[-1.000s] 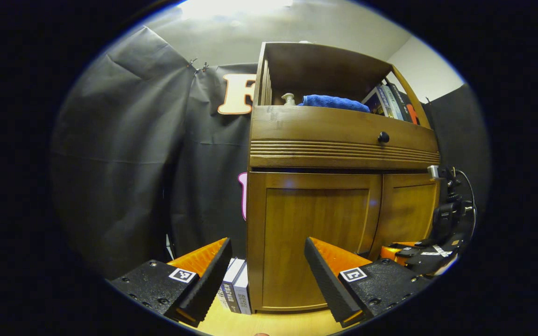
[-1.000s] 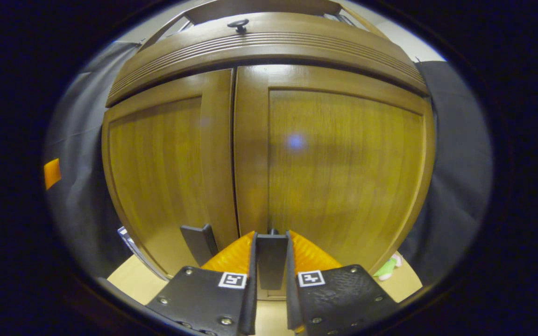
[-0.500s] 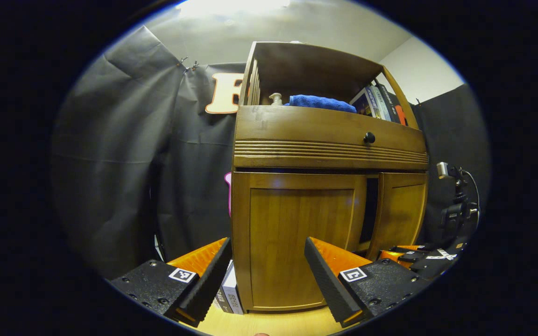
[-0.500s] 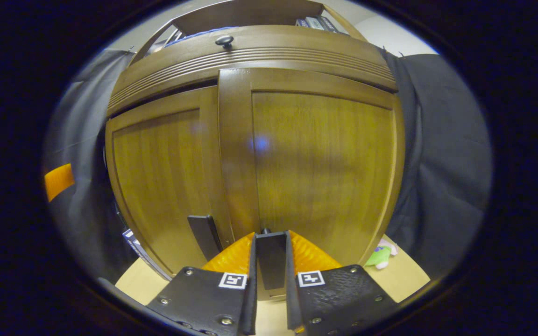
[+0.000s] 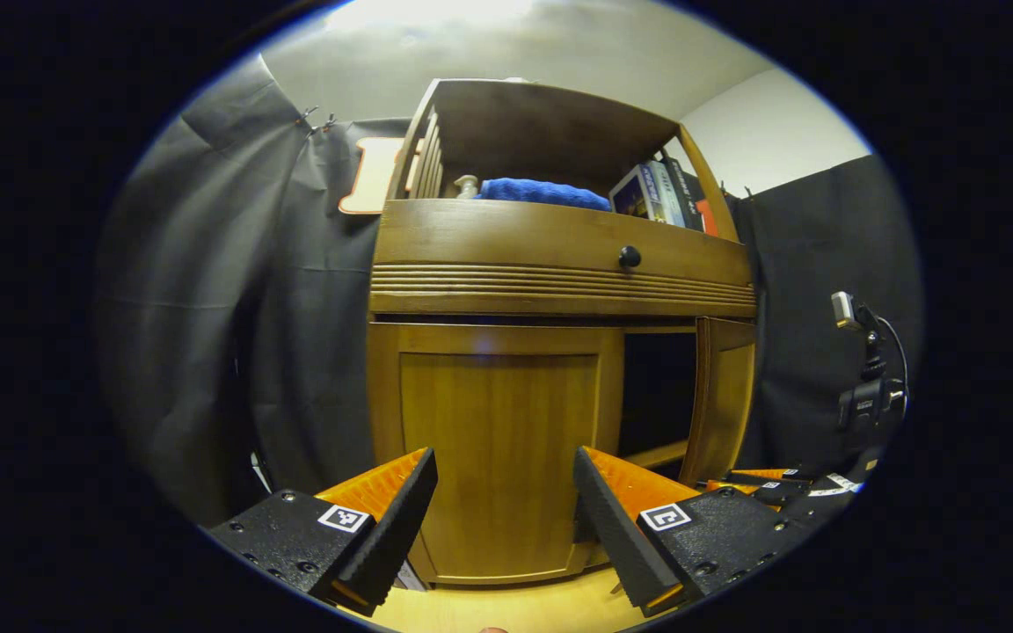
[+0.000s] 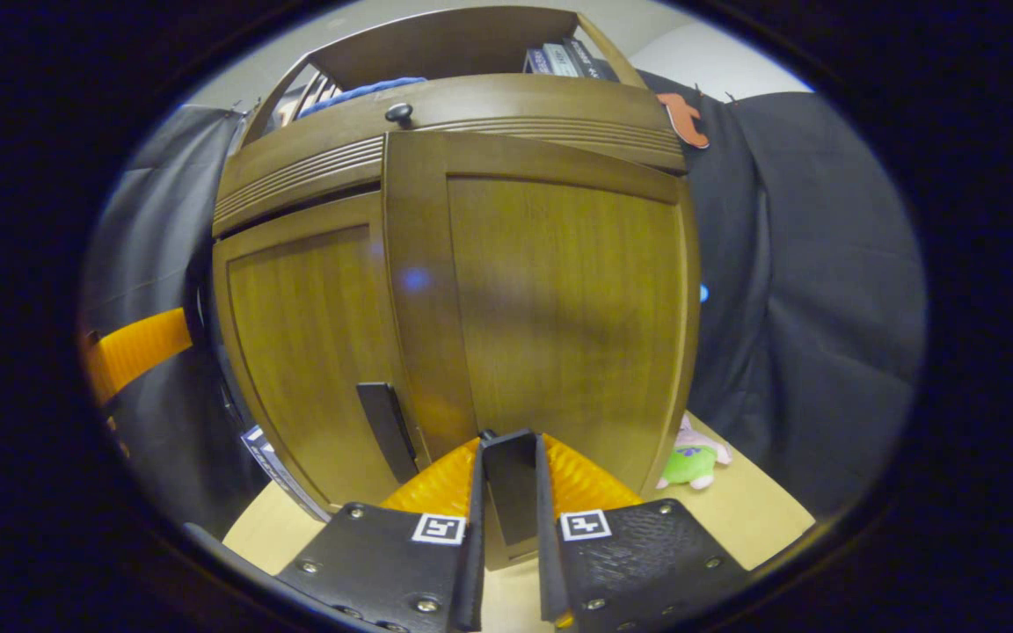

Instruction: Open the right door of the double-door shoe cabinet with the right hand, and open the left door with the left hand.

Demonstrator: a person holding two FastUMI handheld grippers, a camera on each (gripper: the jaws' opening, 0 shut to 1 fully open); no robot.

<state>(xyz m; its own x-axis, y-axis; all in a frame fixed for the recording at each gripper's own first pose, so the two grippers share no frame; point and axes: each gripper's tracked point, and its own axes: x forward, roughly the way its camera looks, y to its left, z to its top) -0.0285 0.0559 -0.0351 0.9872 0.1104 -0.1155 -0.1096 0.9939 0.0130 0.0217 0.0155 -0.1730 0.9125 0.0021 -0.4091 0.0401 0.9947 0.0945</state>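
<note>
- Since the earlier frames, the right door (image 5: 719, 396) of the shoe cabinet (image 5: 559, 264) has been swung further outward; in the left gripper view a dark gap is now seen between it and the left door (image 5: 498, 440), where half a second ago only a narrow slit was seen.
- In the right gripper view, the right door (image 6: 559, 299) is seen standing out in front of the left door (image 6: 304, 352), its top edge overlapping the grooved drawer front (image 6: 313, 171).
- The right gripper (image 6: 508, 457) is closed on the dark handle (image 6: 509, 483) of the right door, with both fingers pressed against the handle's sides.
- The handle of the left door (image 6: 386, 429) is seen just beside it, untouched (a dark upright bar near that door's inner edge).
- The left gripper (image 5: 505, 479) is held with its jaws spread wide, nothing between them, in front of the left door, which is shut; no contact with the door can be made out.
- In the left gripper view, the right gripper (image 5: 779, 482) is seen at the lower edge of the opened door.
- A round knob (image 5: 629, 257) is set on the drawer front above the doors.
- On the open shelf above, a blue towel (image 5: 542, 192), a pump bottle (image 5: 467, 185) and a row of books (image 5: 660, 189) are kept.
- A small green and pink plush toy (image 6: 693, 459) is lying on the light wooden floor (image 6: 735, 510), near the right side of the cabinet.
- A camera on a stand (image 5: 863, 387) is placed against the black cloth at the cabinet's right.
</note>
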